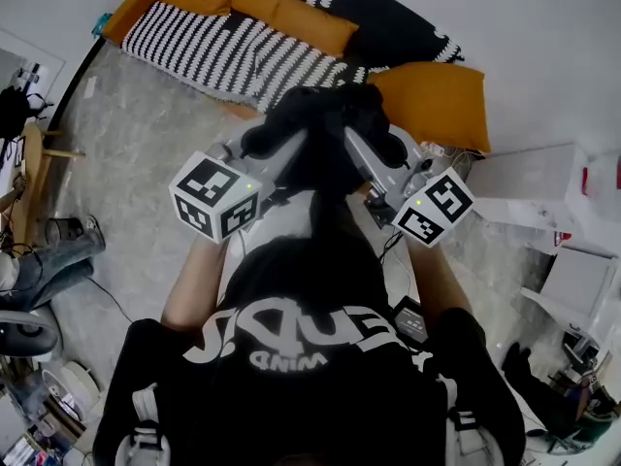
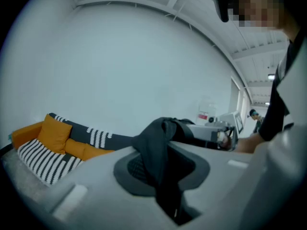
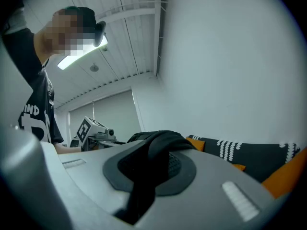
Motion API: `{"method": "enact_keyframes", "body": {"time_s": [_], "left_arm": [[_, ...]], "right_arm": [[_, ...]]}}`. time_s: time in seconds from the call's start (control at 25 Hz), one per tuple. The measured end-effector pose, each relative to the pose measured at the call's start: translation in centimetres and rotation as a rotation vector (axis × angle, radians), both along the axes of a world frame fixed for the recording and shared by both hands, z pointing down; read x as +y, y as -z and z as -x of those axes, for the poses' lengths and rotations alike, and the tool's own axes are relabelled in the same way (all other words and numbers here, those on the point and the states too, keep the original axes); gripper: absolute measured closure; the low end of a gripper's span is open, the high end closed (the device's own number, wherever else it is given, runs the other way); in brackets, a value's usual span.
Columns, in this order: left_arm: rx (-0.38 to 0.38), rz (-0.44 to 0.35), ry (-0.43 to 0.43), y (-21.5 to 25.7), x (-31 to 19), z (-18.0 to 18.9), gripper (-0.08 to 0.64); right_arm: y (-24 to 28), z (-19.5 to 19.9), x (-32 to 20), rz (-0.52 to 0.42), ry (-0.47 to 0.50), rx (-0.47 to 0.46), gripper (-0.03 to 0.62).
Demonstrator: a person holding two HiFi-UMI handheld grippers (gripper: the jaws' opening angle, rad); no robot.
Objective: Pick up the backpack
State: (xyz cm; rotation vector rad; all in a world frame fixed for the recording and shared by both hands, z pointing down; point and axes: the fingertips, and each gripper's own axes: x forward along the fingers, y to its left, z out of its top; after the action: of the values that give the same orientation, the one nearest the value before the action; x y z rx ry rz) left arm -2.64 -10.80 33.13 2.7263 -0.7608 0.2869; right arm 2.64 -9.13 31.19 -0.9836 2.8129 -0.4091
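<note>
The black backpack (image 1: 325, 149) hangs in the air in front of the person, held up between both grippers. My left gripper (image 1: 270, 146) is shut on a fold of its black strap (image 2: 156, 150), which runs up out of the jaws. My right gripper (image 3: 144, 186) (image 1: 380, 146) is likewise shut on a black strap (image 3: 163, 143) that bulges over the pads. In the left gripper view the right gripper (image 2: 216, 133) shows just behind the fabric. The lower part of the backpack is hidden by the person's body in the head view.
A sofa (image 1: 291, 27) with orange cushions and a black-and-white striped blanket stands ahead against the wall. White boxes (image 1: 543, 187) sit at the right. A wooden chair (image 1: 34, 178) and clutter stand at the left on the grey floor (image 1: 136, 115).
</note>
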Motion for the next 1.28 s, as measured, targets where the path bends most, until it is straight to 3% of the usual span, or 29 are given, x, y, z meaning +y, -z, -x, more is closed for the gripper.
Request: {"method": "enact_keyframes", "body": {"time_s": [0.28,0.52,1.04,1.28], "left_arm": [[0.017,0.010,-0.039,0.2,6.4,1.5,0.494],[0.030,0.029,-0.070,0.6,9.0,1.4,0.494],[0.051,0.000,0.003,0.1,15.2,-2.3,0.494],[0.062,0.005,-0.014,-1.0,17.2,-3.0,0.494]], "right_arm": [[0.1,1.5,6.6,0.010,-0.042,0.030,0.561],[0.4,1.4,9.5,0.022,-0.060,0.077,0.561],[-0.3,-2.3,15.4,-0.011,0.011,0.137,0.560],[-1.3,-3.0,17.4,0.006,0.017,0.160,0.560]]}}
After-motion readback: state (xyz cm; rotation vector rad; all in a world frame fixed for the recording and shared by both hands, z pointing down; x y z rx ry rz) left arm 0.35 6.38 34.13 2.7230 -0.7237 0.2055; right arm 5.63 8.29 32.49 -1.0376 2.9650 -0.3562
